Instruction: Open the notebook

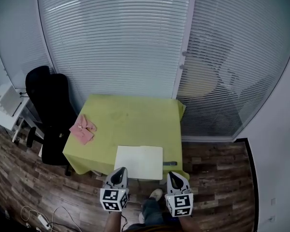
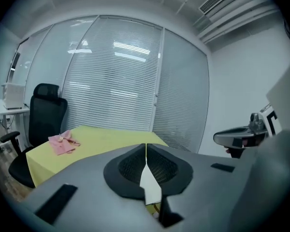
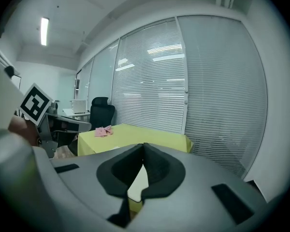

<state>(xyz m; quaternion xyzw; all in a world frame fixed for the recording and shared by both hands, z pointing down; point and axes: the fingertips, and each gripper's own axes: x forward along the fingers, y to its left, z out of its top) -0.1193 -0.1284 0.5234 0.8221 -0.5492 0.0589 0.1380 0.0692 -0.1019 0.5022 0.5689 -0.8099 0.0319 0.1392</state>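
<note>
The notebook (image 1: 139,161) lies flat with white pages up near the front edge of the yellow-green table (image 1: 130,117). A dark pen (image 1: 169,163) rests just right of it. My left gripper (image 1: 119,171) hovers at the notebook's near left corner, jaws shut with nothing between them. My right gripper (image 1: 174,175) hovers at the near right corner, also shut and empty. In the left gripper view the closed pads (image 2: 146,146) meet above a sliver of white notebook (image 2: 150,185). The right gripper view shows its pads (image 3: 143,146) together over the notebook (image 3: 137,185).
A crumpled pink cloth (image 1: 82,128) lies on the table's left side. A black office chair (image 1: 50,105) stands left of the table, beside a white desk (image 1: 7,103). Glass walls with blinds stand behind. Cables and a power strip (image 1: 38,219) lie on the wood floor.
</note>
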